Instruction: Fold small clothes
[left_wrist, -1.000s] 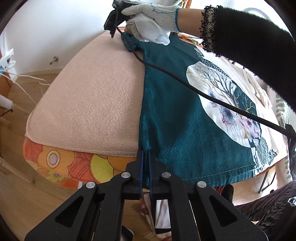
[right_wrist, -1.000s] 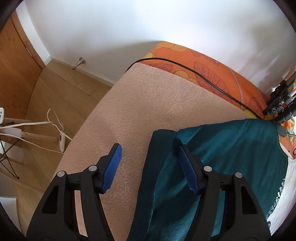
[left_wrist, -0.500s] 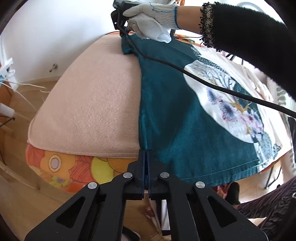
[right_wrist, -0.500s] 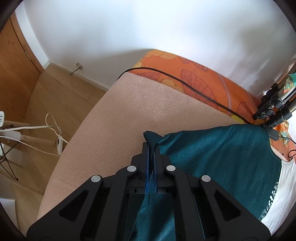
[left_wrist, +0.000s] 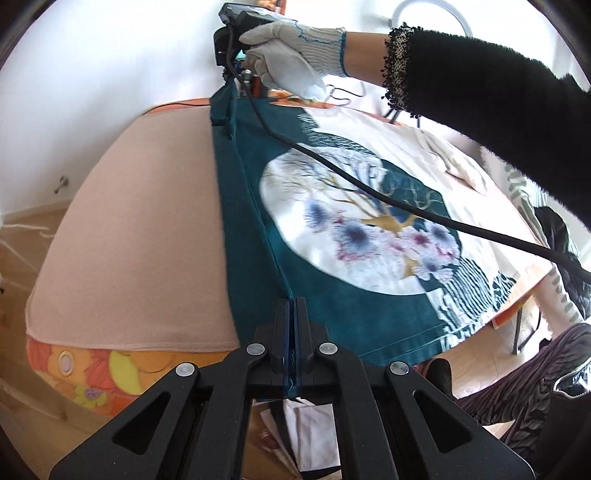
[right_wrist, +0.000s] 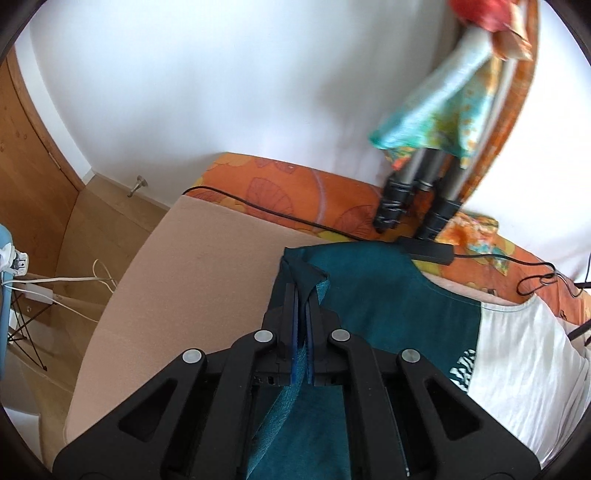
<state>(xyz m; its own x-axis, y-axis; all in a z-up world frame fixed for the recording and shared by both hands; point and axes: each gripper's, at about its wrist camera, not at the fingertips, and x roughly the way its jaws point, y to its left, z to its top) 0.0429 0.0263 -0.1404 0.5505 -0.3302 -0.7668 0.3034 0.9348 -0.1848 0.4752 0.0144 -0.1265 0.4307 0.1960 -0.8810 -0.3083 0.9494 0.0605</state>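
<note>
A teal shirt (left_wrist: 325, 284) with a round white tree-and-flower print lies on a pink blanket (left_wrist: 140, 236). My left gripper (left_wrist: 294, 306) is shut on the shirt's near hem corner at its left side. My right gripper (right_wrist: 303, 295) is shut on the shirt's (right_wrist: 388, 295) far left corner, by the sleeve. In the left wrist view the right gripper (left_wrist: 231, 79) shows at the far end, held by a white-gloved hand (left_wrist: 284, 62). The shirt's left edge is lifted taut between both grippers, above the blanket.
The blanket covers an orange flowered mattress (left_wrist: 96, 373). A black cable (left_wrist: 369, 188) crosses over the shirt. Tripod legs (right_wrist: 413, 199) and a black adapter (right_wrist: 428, 251) stand at the far edge. White clothes (left_wrist: 443, 155) lie right of the shirt. Wooden floor with white cables (right_wrist: 66, 291) lies left.
My right gripper shut on the shirt's far left corner. Both grippers then lifted the shirt's left edge up off the blanket and pulled it taut.
</note>
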